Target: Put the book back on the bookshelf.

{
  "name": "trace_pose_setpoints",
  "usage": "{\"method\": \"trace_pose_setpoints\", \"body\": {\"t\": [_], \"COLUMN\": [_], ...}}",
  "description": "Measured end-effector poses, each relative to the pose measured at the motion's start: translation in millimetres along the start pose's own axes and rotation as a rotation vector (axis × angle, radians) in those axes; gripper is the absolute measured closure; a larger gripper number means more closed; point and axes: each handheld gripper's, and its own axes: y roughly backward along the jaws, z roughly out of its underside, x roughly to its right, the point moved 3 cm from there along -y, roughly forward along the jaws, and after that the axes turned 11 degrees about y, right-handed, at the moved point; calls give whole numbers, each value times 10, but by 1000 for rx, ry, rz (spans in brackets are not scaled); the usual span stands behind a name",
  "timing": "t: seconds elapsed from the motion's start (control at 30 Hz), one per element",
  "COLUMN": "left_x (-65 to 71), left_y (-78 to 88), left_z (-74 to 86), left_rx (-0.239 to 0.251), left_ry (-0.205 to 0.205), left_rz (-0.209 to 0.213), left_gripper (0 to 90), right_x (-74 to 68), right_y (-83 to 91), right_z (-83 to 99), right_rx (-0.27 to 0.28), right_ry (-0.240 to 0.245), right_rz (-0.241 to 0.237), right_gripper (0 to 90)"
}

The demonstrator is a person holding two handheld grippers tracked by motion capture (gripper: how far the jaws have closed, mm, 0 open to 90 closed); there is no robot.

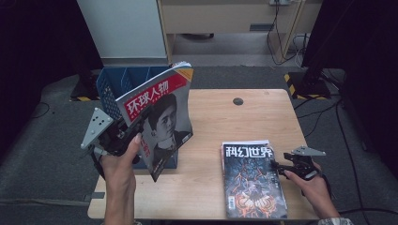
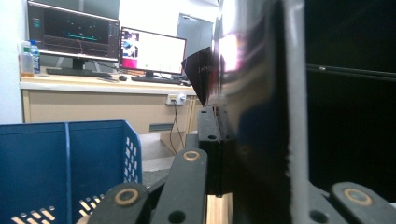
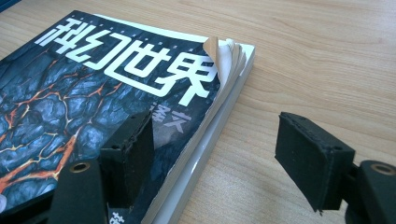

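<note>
Nearest the camera, two forearms are coming in over the near edge of the wooden table (image 1: 211, 197), one gripper in each hand.

Table is sitting on grey carpet, a small dark round spot near its far edge.

Blue crate (image 1: 110, 86), slotted walls, is standing at the far left corner of the table; its wall is also showing at lower left in the left gripper view (image 2: 65, 163).

Red-banner magazine (image 1: 162, 119), a portrait on its cover, is being held upright and tilted just in front of the crate, off the tabletop. Left gripper (image 1: 123, 137) is clamping it near its lower left edge, jaws closed narrow on the pages; in the left gripper view the glossy cover (image 2: 261, 116) is standing edge-on between the jaws.

Dark magazine (image 1: 253, 180), with white characters and an orange cracked pattern, is lying flat at the near right of the table, on top of another magazine whose pale edge is showing beneath it. Its upper right corner is curling up in the right gripper view (image 3: 93, 102).

Right gripper (image 1: 280, 168) is resting low at that magazine's right edge, jaws standing apart and gripping nothing: one pad (image 3: 128, 154) is sitting over the cover, the other over bare wood just beside the stack.
</note>
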Motion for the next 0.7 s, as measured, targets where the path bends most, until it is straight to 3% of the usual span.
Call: {"method": "trace_pose_setpoints", "body": {"t": [0.7], "left_x": [-177], "left_y": [143], "left_z": [-77], "left_rx": [31], "left_ry": [21], "left_rz": [-44], "left_gripper": [866], "right_x": [8], "right_y": [9], "right_z": [-4], "right_rx": [1], "right_ry": [10], "right_rz": [11], "right_gripper": [271]}}
